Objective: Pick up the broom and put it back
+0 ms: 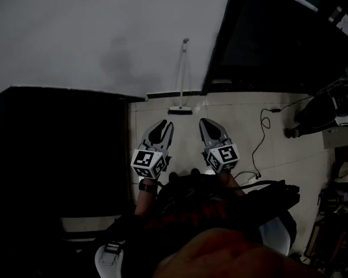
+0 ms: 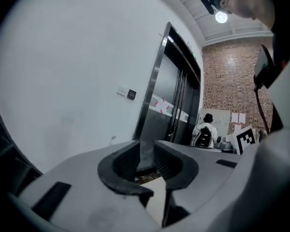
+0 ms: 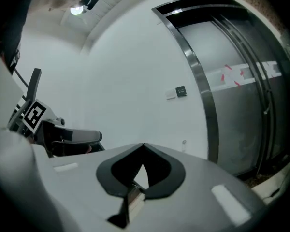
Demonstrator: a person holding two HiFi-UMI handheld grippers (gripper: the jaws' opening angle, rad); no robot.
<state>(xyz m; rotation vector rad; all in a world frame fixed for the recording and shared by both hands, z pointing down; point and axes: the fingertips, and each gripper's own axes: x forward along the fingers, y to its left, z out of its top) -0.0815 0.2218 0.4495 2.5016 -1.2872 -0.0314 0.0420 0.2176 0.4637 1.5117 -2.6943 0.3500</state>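
The broom (image 1: 181, 83) leans upright against the white wall, its head (image 1: 180, 110) on the tiled floor straight ahead. Both grippers are held up short of it, side by side, pointing at the wall. My left gripper (image 1: 164, 126) has a narrow gap between its jaws and nothing in it; the left gripper view shows the same gap at the left gripper (image 2: 146, 151). My right gripper (image 1: 207, 124) is shut and empty, its tips meeting in the right gripper view (image 3: 143, 145). Only the tip of the broom's handle (image 3: 184, 141) shows above the jaws there.
A dark lift door (image 1: 267, 39) with a steel frame stands right of the broom. A dark block (image 1: 58, 149) fills the left. A black cable (image 1: 260, 141) runs over the floor, and a parked scooter (image 1: 330, 106) stands at the right. A person with a backpack (image 2: 203, 132) stands farther off.
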